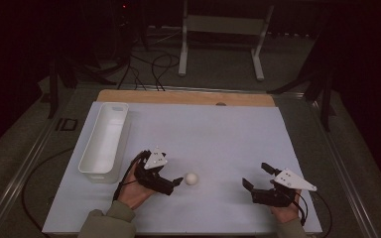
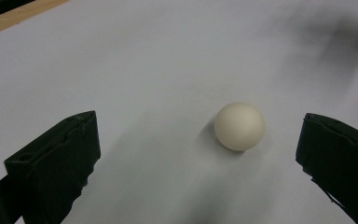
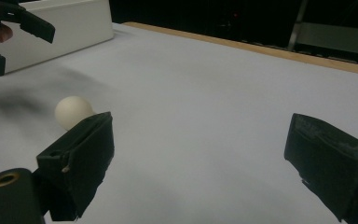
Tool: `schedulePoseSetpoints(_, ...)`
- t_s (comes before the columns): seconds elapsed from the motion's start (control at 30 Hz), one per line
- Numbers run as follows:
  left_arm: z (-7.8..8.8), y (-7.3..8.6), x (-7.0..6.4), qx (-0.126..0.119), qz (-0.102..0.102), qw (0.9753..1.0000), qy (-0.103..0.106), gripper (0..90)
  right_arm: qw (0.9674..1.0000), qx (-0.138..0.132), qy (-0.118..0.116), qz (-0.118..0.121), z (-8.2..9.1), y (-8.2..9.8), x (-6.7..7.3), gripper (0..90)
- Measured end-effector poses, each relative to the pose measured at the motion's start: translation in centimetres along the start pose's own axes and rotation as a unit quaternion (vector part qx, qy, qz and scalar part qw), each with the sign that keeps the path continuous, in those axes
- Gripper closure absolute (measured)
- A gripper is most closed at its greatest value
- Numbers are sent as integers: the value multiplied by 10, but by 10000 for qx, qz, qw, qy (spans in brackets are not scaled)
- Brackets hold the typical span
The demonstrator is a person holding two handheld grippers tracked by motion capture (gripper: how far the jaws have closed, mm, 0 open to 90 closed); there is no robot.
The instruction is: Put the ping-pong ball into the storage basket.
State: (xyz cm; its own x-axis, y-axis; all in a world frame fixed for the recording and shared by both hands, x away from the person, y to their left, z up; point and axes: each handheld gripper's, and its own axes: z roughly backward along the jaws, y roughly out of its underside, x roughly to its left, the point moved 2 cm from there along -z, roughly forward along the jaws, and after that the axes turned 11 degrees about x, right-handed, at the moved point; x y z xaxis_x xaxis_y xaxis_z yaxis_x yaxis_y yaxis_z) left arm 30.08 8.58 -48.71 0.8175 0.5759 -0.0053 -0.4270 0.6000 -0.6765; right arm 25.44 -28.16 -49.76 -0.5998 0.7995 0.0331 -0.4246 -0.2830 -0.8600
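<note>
On the white mat: ball (image 2: 239, 126), probably light, smooth, rolls easily.
Left gripper (image 1: 171, 184): wide open, empty, ball just ahead.
Hold: across its middle.

Both grippers, left gripper (image 1: 171, 174) and right gripper (image 1: 256, 177), are black with grey three-cornered plates, black jaws, trailing black cables; sleeves (image 1: 108, 223) are olive-grey.

One white ball (image 1: 191, 178), one white bin (image 1: 104, 141), and two grippers lie on one table (image 1: 218, 134).
</note>
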Motion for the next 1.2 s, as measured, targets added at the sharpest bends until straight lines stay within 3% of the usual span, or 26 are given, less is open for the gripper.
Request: schedulePoseSetpoints(1.2,-23,-11,-11,276,-225,9990,265,1,10000,7,11,4,-1,0,0,79)
